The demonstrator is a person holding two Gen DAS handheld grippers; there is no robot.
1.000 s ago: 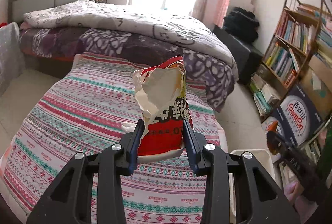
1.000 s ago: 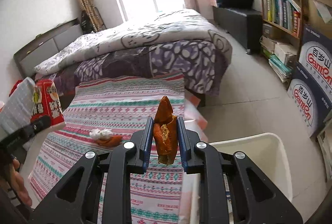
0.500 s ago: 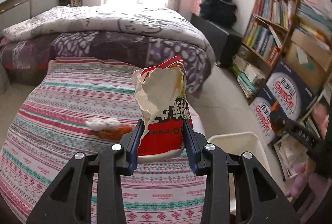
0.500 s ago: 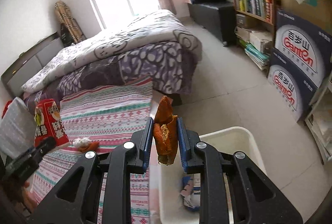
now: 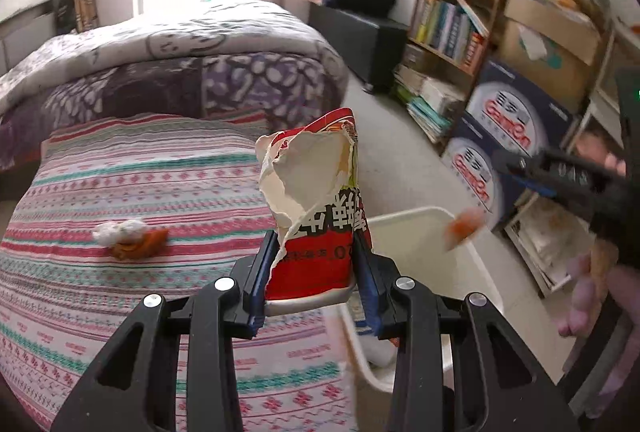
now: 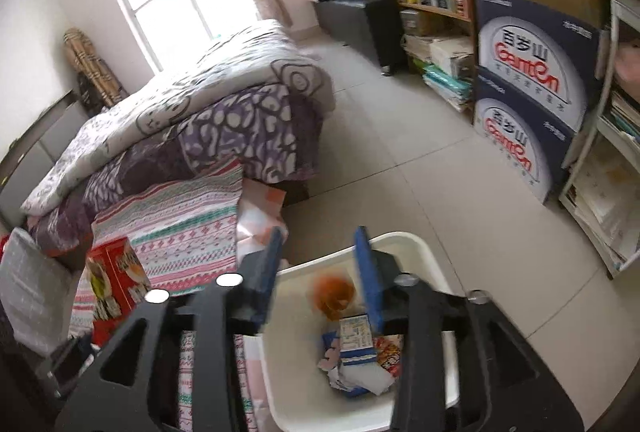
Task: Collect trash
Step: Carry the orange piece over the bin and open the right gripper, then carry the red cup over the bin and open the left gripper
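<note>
My left gripper [image 5: 314,256] is shut on a torn red and white paper cup [image 5: 316,208], held upright over the edge of a striped cover [image 5: 140,184]. In the left wrist view my right gripper [image 5: 516,170] hangs over a white bin [image 5: 404,226], and a blurred orange scrap [image 5: 464,226] is in the air under it. In the right wrist view the right gripper [image 6: 319,246] has its jaws opening, and the orange scrap [image 6: 334,292] is loose between and below them, over the white bin [image 6: 424,252]. The red cup [image 6: 114,280] shows at the left.
A white tissue with an orange peel [image 5: 128,238] lies on the striped cover. The bin holds paper wrappers [image 6: 356,348]. Behind stands a bed with a purple quilt [image 5: 200,72]. Blue cartons [image 6: 528,84] and a bookshelf [image 5: 452,16] line the right wall, with tiled floor [image 6: 420,168] between.
Both grippers swung right, from over the striped cover toward the white bin. The right gripper let go of the orange scrap, which is dropping. The left still grips the cup.
</note>
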